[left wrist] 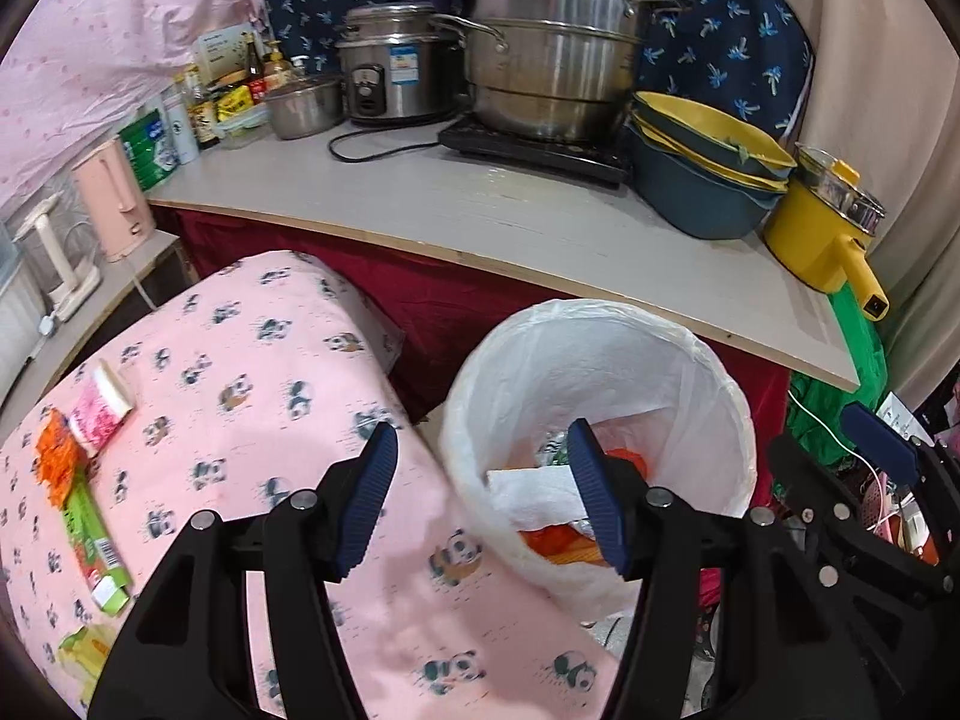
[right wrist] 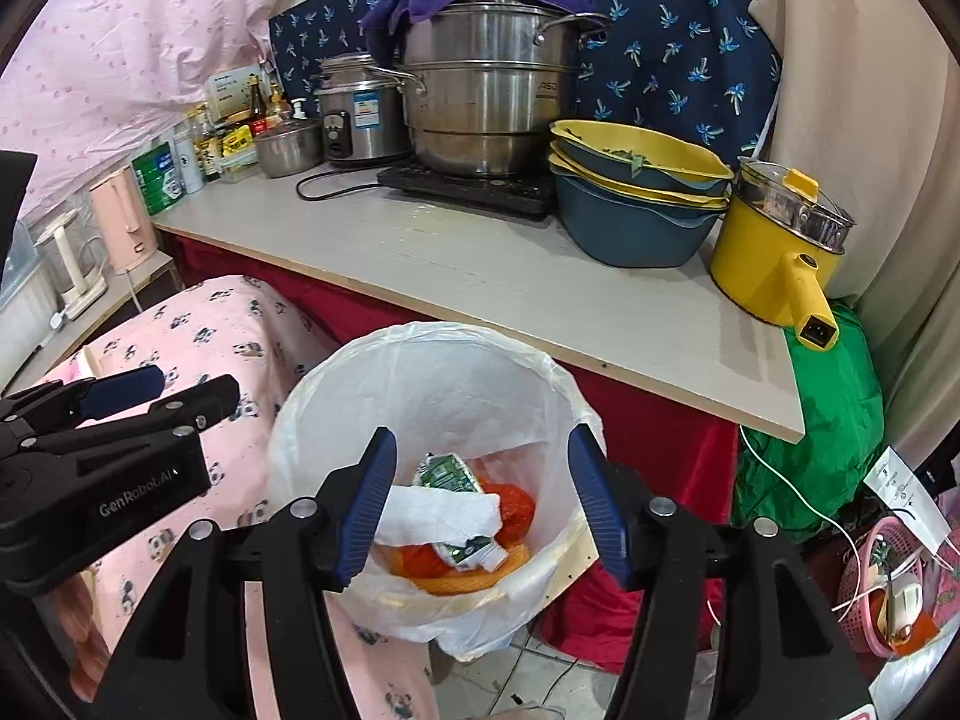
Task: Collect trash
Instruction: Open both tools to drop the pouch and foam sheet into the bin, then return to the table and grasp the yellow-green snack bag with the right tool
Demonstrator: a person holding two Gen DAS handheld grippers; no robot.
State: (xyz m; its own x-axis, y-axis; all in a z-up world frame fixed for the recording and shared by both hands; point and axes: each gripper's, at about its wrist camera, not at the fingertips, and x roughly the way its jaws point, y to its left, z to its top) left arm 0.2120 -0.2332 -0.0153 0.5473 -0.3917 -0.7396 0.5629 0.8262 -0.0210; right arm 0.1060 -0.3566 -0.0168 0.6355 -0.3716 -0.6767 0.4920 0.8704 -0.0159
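Trash (right wrist: 456, 516) lay in the white bin (right wrist: 540, 372) below you. Your left gripper (left wrist: 483, 501) and right gripper (right wrist: 483, 501) were both open and held nothing.

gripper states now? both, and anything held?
Left gripper: open, holding nothing.
Right gripper: open, holding nothing, above the trash bin.

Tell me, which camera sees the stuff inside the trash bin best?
The right wrist view: it looks into the trash bin, showing the white tissue and wrappers. In the left wrist view, a blue finger covers part of the bin's contents.
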